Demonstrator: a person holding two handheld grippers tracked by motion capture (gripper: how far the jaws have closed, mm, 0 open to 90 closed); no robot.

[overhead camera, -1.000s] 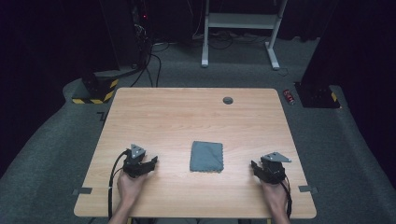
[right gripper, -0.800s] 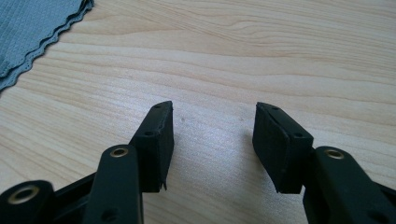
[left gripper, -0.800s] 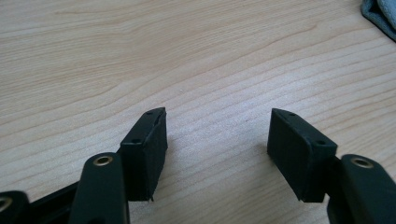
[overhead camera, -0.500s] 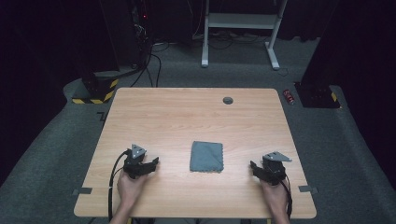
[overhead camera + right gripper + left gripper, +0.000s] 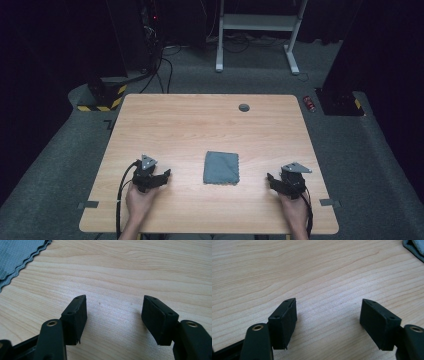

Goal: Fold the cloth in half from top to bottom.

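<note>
At the near edge of the counter (image 5: 165,125) the person's two hands rest well apart, each holding a set of tongs low over the bare wood. The left tongs (image 5: 159,178) stand spread with nothing between the jaws; in the left gripper view only wood grain lies in the gap, and the jaws have just been opening. The right tongs (image 5: 274,181) are likewise spread and empty, and their jaws too have just been opening, with bare counter between them in the right gripper view. Between the two hands and a little farther in lies the folded grey cloth (image 5: 221,167), flat on the counter, apart from both tongs; its scalloped edge shows at the upper left of the right gripper view (image 5: 17,255), and a corner of it sits at the upper right of the left gripper view (image 5: 414,248). The step in hand looks like the start of the work: tongs readied, cloth untouched. The next move would likely call for bringing one or both tongs inward to the cloth's near corners and coming down low enough to pinch a thin layer off the wood. Farther back a small dark round fitting (image 5: 244,107) sits near the far edge.
</note>
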